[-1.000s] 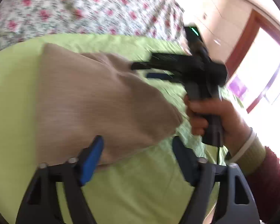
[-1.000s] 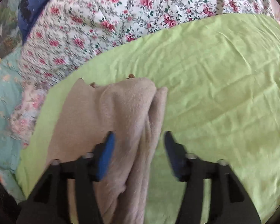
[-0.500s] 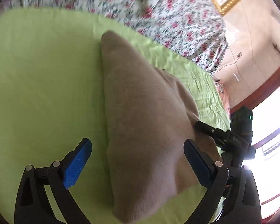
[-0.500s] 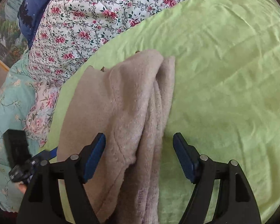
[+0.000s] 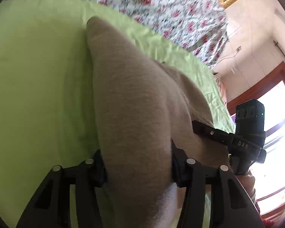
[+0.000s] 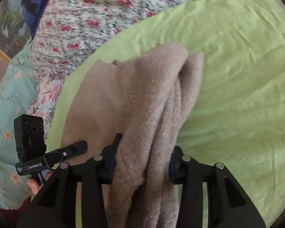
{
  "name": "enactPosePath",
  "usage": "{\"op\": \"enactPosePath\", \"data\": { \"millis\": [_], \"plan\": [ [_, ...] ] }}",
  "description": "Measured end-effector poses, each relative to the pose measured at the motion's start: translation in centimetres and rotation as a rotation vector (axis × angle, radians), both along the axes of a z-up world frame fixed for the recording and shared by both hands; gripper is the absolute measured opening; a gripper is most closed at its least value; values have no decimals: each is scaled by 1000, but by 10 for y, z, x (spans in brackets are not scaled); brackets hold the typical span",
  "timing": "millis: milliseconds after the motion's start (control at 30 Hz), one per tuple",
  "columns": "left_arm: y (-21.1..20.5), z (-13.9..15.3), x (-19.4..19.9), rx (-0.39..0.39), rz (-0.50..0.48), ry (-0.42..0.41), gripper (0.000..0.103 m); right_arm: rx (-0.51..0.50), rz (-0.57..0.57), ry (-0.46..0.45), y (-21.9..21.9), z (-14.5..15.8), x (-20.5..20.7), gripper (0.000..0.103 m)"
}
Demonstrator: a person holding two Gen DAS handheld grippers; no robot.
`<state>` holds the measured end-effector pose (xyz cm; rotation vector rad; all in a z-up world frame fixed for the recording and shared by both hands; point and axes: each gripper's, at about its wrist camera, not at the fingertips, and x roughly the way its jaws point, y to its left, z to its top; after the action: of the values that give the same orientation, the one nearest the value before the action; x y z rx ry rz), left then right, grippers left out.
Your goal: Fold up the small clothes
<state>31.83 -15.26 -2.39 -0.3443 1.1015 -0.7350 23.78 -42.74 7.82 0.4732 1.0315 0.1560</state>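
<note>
1. Green bedsheet (image 5: 38,87) covers the bed, with a floral quilt (image 5: 180,15) bunched along its far edge; in the left wrist view a red-framed window (image 5: 275,98) glows at the far right, past a pale wall.
2. At the far left of the right wrist view lie a teal floral cloth (image 6: 7,133) and a dark blue cloth (image 6: 38,3), next to the same quilt.
3. Beige fleece garment (image 5: 131,110) lies on the green sheet, folded lengthwise into a long shape that tapers toward the far end; in the right wrist view its right edge shows several stacked layers.
4. Left claw (image 5: 138,169) is pinching the near end of the garment: both fingers press into the fabric, which bulges between them and hides the pads.
5. Right claw (image 6: 142,163) likewise grips the thick layered edge of the garment, with the folds squeezed between its fingers.
6. Each claw shows in the other's camera, at the garment's near end: the left one at the left edge of the right wrist view, the right one at the right edge of the left wrist view, each with a hand partly visible below it.
</note>
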Motion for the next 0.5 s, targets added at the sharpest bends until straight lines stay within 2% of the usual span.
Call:
{"op": "enactPosePath", "data": {
  "millis": [100, 267, 367, 500],
  "plan": [
    [29, 21, -20, 2, 27, -47, 50, 36, 32, -33, 21, 10, -6, 38],
    [98, 47, -60, 42, 92, -110, 50, 106, 152, -67, 86, 5, -12, 37],
    [134, 54, -81, 73, 141, -131, 50, 135, 206, -73, 122, -3, -9, 37],
    [168, 51, -95, 76, 199, -139, 50, 154, 269, -71, 162, -13, -4, 37]
  ]
}}
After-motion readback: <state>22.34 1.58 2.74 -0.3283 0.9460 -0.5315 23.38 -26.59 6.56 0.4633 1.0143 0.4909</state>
